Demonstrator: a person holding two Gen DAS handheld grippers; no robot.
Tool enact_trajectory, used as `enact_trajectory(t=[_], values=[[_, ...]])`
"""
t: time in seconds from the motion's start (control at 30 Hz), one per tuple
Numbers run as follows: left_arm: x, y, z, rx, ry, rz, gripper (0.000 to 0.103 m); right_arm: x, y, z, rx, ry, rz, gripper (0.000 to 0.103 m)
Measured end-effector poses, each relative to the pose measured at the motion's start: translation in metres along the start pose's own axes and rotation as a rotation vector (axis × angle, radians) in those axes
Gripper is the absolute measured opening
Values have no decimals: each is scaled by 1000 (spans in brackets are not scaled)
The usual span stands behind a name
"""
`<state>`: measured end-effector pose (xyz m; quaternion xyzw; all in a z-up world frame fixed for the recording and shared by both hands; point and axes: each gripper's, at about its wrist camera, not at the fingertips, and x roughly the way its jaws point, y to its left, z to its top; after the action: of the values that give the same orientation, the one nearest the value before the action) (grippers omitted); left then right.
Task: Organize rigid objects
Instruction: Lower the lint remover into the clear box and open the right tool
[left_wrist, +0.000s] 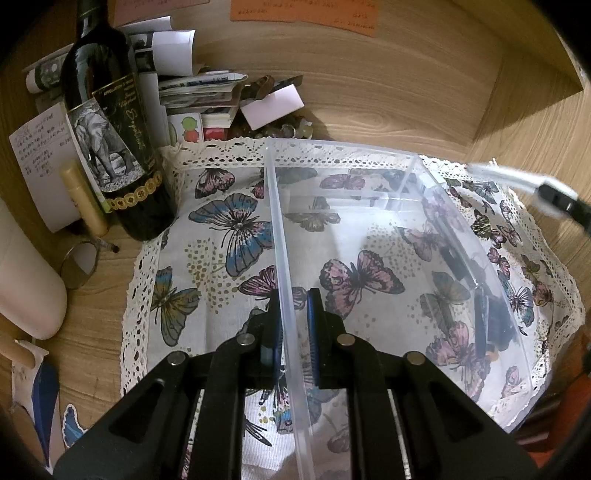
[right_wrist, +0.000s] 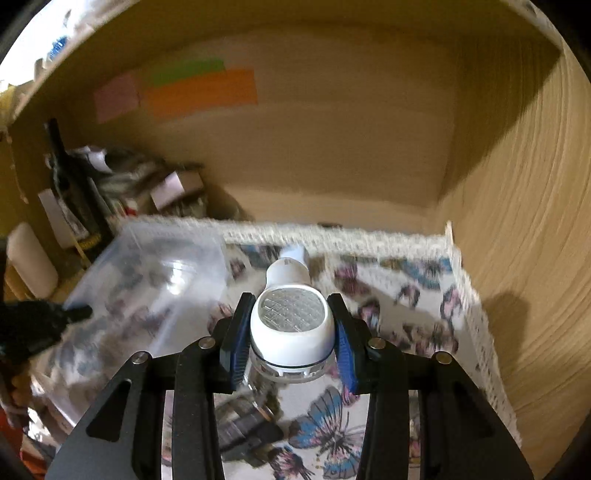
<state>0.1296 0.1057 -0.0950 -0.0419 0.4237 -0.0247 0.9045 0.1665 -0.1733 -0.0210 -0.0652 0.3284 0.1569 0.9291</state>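
Gripping the near wall of the clear plastic bin (left_wrist: 369, 221), my left gripper (left_wrist: 294, 325) has its blue-padded fingers one on each side of that thin wall, pinched close on it. The bin sits on a butterfly-print cloth (left_wrist: 207, 258) with a lace edge, spread over a wooden desk (left_wrist: 369, 92). Through the bin's far wall I make out some dark objects lying beside it, too distorted by the plastic to name.

My right gripper (right_wrist: 290, 332) holds a white handheld device (right_wrist: 290, 325) with a round metal mesh face, most likely a lint shaver. Its pads press against both sides of the rounded head, and the handle points away from the camera. The device hangs above the cloth (right_wrist: 406, 295), to the right of the bin (right_wrist: 155, 280); this view is smeared by motion, so finer detail is lost. From the left wrist camera the same device shows only as a pale blur (left_wrist: 517, 177) at the right edge, beyond the bin.

At the left of the desk a dark wine bottle (left_wrist: 110, 129) with an elephant label stands upright just beside the cloth's corner. A stack of papers and booklets (left_wrist: 192, 92) lies behind it, a handwritten note (left_wrist: 40, 147) leans to its left, and a pale tube (left_wrist: 83, 199) stands near its base.
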Motion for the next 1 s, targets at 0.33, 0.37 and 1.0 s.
enact_trajectory(t=[0.33, 0.37, 1.0], values=[[-2, 0, -1, 2, -10, -3, 13, -12, 51, 23, -87, -75, 138, 37], [-2, 0, -2, 3, -10, -3, 13, -9, 58, 23, -101, -67, 149, 37], [-3, -1, -4, 10, -21, -9, 12, 68, 125, -6, -261, 190, 170, 37]])
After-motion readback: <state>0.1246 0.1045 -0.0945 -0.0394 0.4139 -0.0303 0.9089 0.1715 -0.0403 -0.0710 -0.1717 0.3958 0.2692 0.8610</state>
